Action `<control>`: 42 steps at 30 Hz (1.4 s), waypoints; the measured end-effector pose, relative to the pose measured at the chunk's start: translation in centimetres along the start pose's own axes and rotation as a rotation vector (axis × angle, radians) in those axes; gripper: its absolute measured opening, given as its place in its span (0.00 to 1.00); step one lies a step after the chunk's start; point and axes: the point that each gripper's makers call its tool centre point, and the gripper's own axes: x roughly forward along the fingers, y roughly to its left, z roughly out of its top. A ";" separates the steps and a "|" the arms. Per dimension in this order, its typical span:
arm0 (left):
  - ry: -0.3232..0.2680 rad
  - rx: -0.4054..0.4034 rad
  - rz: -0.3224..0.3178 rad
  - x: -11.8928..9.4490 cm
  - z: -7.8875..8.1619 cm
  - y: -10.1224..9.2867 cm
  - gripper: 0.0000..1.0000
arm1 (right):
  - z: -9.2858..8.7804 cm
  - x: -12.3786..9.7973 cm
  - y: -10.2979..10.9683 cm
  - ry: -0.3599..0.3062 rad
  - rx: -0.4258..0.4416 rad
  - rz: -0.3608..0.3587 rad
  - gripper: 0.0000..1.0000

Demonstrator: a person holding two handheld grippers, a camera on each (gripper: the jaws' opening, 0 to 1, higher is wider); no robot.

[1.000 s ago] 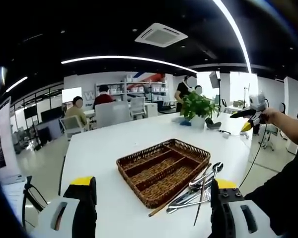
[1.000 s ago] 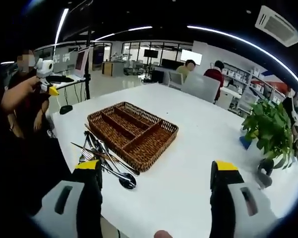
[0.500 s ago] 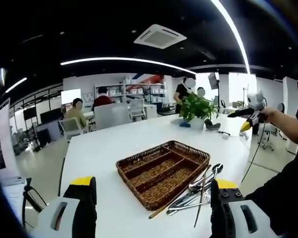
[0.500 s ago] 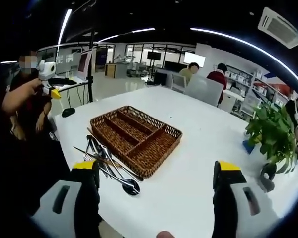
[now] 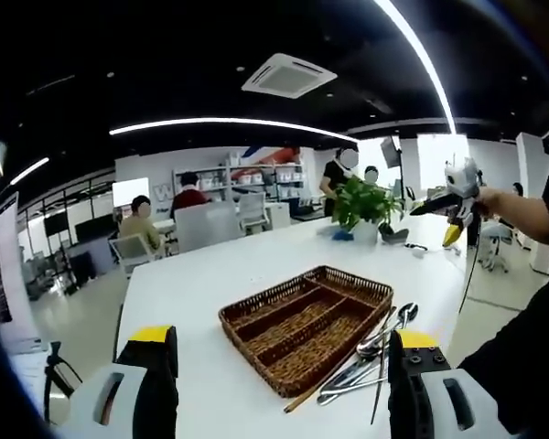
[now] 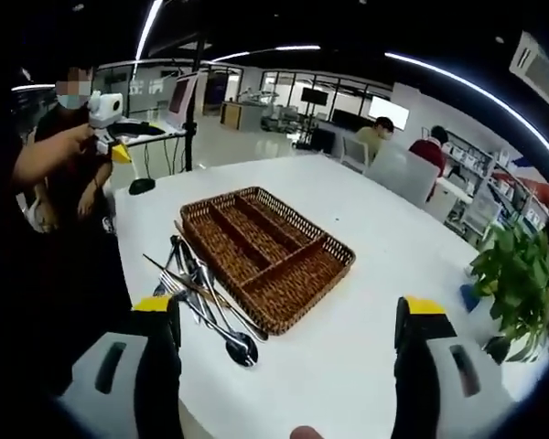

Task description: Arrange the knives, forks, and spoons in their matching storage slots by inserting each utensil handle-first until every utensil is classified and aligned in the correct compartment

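A wicker cutlery tray (image 5: 307, 322) (image 6: 266, 255) with several long compartments sits near one corner of the white desk (image 5: 210, 283) (image 6: 384, 274), its slots bare. A loose heap of utensils (image 5: 373, 355) (image 6: 199, 297), spoons and other metal pieces mixed with a wooden stick, lies on the desk just beside the tray's long side, toward the desk edge. The left gripper (image 5: 276, 384) and right gripper (image 6: 285, 366) both hover short of the tray, jaws wide apart and holding nothing. The left gripper view takes in a potted plant (image 5: 363, 205) at the far edge; the right gripper view puts this plant (image 6: 517, 288) at the desk's far right. People sit at desks behind.
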 end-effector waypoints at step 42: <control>0.025 -0.006 0.005 -0.8 -1.5 -1.1 1.00 | -3.0 6.5 7.7 0.119 -0.191 0.264 0.74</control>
